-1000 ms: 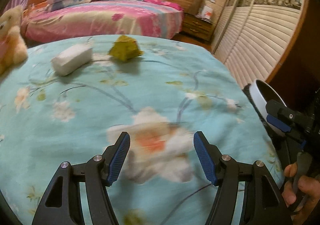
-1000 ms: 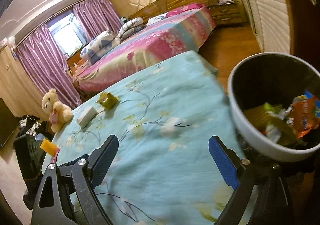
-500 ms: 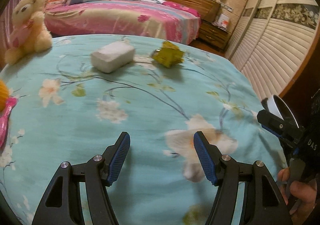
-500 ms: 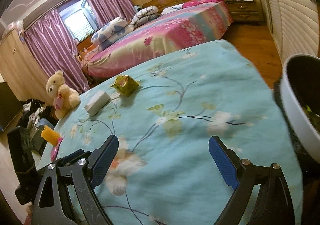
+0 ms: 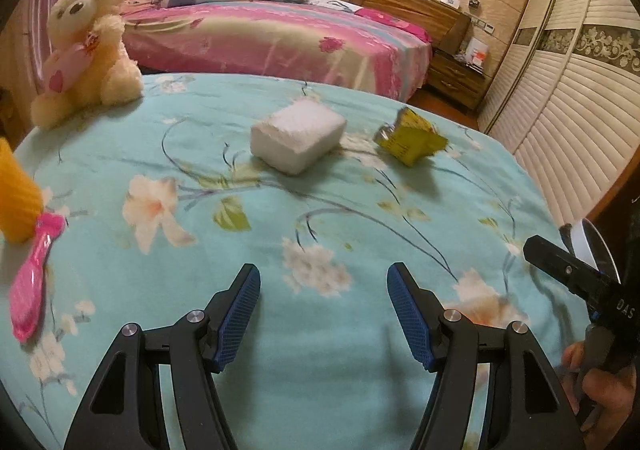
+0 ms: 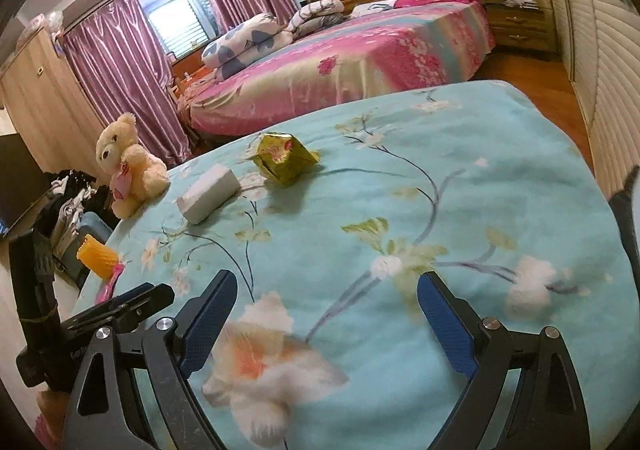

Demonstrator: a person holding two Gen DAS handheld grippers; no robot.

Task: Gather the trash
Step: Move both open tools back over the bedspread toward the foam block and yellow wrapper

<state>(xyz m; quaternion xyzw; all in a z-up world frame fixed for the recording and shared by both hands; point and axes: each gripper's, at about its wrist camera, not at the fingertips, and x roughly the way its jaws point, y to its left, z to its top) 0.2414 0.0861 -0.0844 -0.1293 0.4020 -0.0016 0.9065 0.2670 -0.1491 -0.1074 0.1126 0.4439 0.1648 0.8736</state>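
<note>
While both tools hover over the teal floral cover (image 5: 460, 186), the left gripper (image 5: 323, 314) and right gripper (image 6: 326, 318) have jaws spread wide, nothing between them. Crumpled yellow-green wrapper (image 5: 410, 138) lies at 1 o'clock of the left gripper, just beside a white block (image 5: 298, 138) at 12. Teddy bear (image 5: 86, 46) sits at 10 o'clock. Orange object (image 5: 16, 202) and pink brush (image 5: 34, 282) at 9, apparently touching. White bin rim (image 5: 588, 246), probably, shows at 3 o'clock.

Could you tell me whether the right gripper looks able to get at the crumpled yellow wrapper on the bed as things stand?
Probably yes: the right gripper is open and only bare bedspread lies between it and the yellow wrapper.
</note>
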